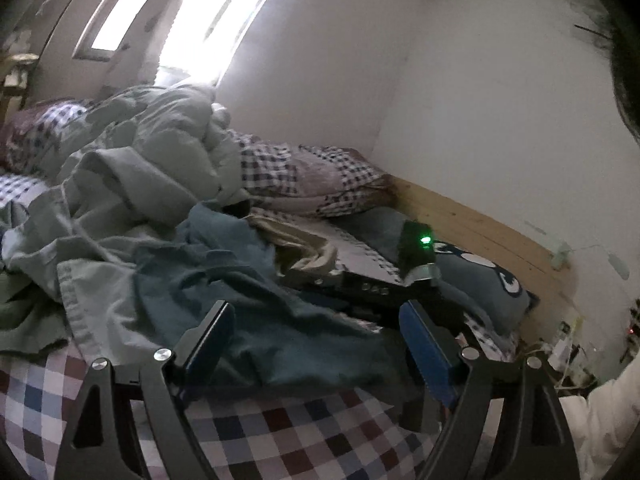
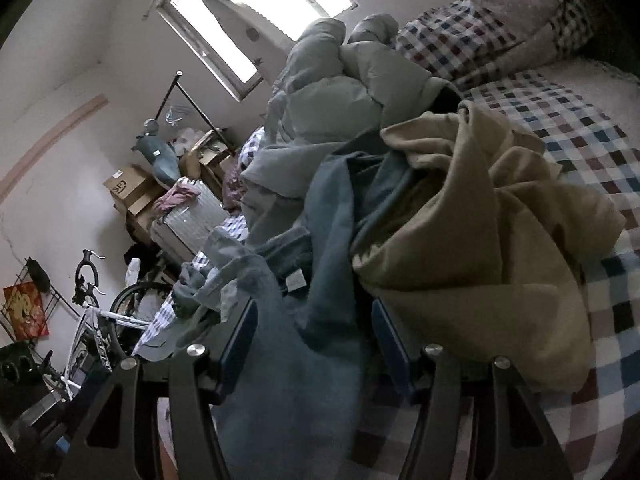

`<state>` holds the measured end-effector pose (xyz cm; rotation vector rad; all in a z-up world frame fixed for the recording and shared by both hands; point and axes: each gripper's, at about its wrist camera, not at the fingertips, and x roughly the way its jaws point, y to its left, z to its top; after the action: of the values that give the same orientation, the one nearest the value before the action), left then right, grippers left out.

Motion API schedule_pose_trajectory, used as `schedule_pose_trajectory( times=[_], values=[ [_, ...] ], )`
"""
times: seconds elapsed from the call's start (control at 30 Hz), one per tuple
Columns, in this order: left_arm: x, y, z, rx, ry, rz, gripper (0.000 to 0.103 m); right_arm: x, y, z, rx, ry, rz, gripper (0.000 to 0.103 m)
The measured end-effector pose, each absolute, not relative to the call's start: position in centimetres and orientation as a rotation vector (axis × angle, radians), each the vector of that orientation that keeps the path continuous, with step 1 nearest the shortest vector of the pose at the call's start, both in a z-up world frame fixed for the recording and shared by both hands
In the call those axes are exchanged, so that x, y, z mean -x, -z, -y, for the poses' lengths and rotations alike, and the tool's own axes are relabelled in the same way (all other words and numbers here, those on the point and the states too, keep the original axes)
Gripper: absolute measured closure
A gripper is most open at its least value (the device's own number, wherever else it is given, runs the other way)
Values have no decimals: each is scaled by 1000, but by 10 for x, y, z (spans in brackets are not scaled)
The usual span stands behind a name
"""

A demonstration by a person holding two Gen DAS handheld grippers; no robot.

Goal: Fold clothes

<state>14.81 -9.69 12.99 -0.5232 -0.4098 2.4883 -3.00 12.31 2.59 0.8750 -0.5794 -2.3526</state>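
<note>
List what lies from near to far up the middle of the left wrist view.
Checked bedsheet → blue garment → pale green duvet → window.

"SF", likely, on cardboard box [image 2: 127, 185]; bicycle frame [image 2: 105, 350] lettering unreadable.

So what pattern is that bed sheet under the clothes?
The bed sheet is checked: dark red, blue and white squares, clearest in the left wrist view.
</note>
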Motion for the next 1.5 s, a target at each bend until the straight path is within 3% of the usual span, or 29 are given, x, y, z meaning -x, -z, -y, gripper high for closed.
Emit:
schedule_pose_trajectory(
  times=[0.17,0.6,1.23,1.5],
  values=[
    [-133,-121,93,563,-2481,431,16,28,-34,-129,-850,2465,474,39],
    [-117,-109,55,684,-2408,430,16,21,-39,-185,-812,2529,537,39],
    [-129,-87,-36,772,-2398,102,16,4,-7,-186,-971,2149,402,40],
    [-134,-73,-56,788,-2426,32,16,9,-3,-170,-986,2109,341,48]
  ],
)
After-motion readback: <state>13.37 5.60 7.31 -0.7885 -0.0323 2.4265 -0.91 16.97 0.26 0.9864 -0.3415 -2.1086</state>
